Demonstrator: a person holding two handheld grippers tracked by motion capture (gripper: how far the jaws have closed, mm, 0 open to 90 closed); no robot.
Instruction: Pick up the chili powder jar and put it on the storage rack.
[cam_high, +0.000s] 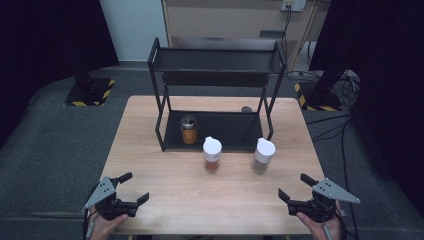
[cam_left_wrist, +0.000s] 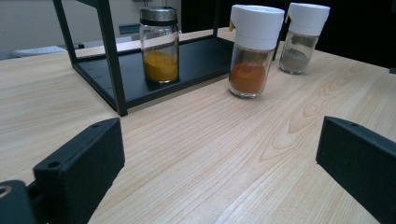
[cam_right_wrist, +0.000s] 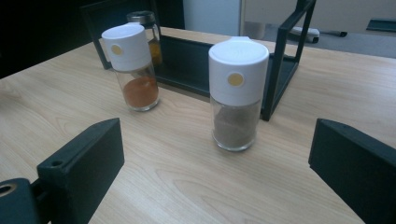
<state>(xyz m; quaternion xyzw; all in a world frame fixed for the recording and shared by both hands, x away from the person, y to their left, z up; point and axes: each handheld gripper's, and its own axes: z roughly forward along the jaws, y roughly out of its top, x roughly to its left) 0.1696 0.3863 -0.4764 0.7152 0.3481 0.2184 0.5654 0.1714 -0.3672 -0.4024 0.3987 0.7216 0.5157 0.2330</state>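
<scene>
Glass spice jars (cam_high: 212, 155) stand well beyond both grippers' spread fingers (cam_high: 142, 198).

overhead facing forward, gripper views low, sharing jars (cam_high: 212, 154)

Wooden table (cam_high: 150, 165) — black rack (cam_high: 216, 131), two white-capped jars (cam_high: 212, 154) on it.

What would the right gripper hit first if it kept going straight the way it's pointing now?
Most likely the jar of grey-brown spice, standing on the table roughly centred between the open right gripper jaws. The black rack stands behind it; exact depth is unclear.
</scene>
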